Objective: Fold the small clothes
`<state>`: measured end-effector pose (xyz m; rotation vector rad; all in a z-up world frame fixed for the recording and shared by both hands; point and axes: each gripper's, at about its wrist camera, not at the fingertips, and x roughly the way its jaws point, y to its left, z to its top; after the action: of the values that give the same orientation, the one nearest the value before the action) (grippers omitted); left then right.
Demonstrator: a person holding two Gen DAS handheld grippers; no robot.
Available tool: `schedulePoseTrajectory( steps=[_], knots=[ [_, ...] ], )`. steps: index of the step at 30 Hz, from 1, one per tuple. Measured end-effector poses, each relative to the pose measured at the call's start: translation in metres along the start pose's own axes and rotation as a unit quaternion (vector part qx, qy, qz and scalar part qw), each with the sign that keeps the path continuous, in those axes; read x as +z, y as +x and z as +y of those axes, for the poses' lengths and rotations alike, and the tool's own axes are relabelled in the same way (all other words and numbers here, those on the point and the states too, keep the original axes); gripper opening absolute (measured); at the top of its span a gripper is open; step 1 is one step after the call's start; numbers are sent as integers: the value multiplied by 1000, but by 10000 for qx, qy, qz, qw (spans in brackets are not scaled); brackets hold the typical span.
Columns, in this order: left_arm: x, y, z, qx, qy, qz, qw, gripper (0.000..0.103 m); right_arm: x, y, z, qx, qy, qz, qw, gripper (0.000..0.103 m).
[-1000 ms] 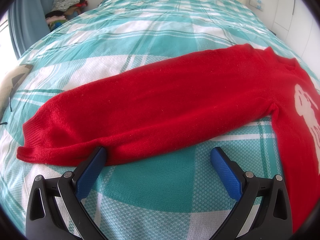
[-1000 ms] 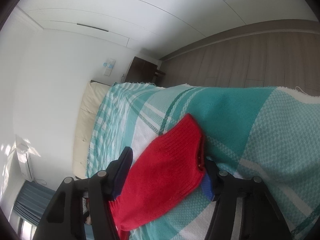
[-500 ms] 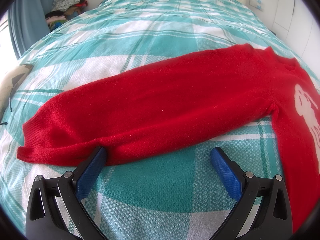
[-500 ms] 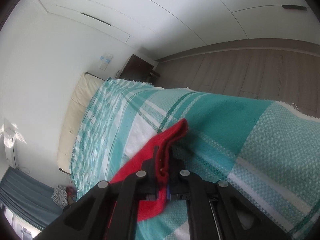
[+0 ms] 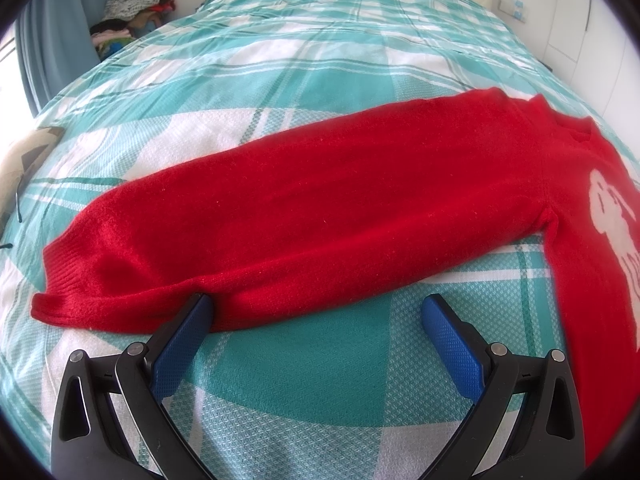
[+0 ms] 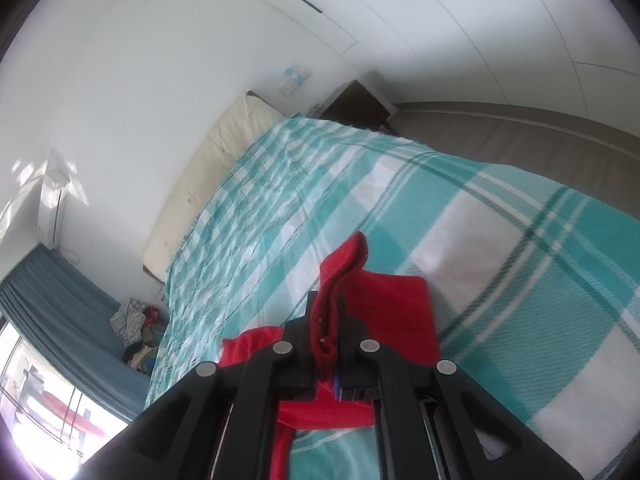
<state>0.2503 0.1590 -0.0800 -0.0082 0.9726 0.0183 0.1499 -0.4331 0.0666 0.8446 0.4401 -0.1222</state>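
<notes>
Right wrist: jaws pinch red sweater point(image 6: 384, 304) edge

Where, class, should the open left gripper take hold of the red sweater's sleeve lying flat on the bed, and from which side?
Grip the ribbed cuff of the sleeve. The left gripper should probably come in low from the near edge: the sleeve lies flat, and that edge already touches one pad. The right gripper pinches the other sleeve end.

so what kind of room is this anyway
Most likely a bedroom: a bed under a teal plaid blanket, a cream headboard against the wall, blue curtains, and a pile of clothes in the corner.
</notes>
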Motion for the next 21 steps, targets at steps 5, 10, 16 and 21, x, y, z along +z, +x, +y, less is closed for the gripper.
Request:
schedulePoseTrajectory(
  steps=[5,10,16,21],
  knots=[
    [-1,0,-5,133,101,-15,9999,103,-16,55,128,692,-1053,517,9907,5],
    [-2,-1,-5,132,98,-23,9999,103,-84,117,219,1255,-1752,1259,9684,5],
    [-2,-1,-5,130,93,-34,9999,103,-177,187,262,1341,-2293,2055,9419,5],
    [-2,-1,-5,132,92,-35,9999,103,-242,229,247,1615,-1935,3168,9144,65]
  ],
)
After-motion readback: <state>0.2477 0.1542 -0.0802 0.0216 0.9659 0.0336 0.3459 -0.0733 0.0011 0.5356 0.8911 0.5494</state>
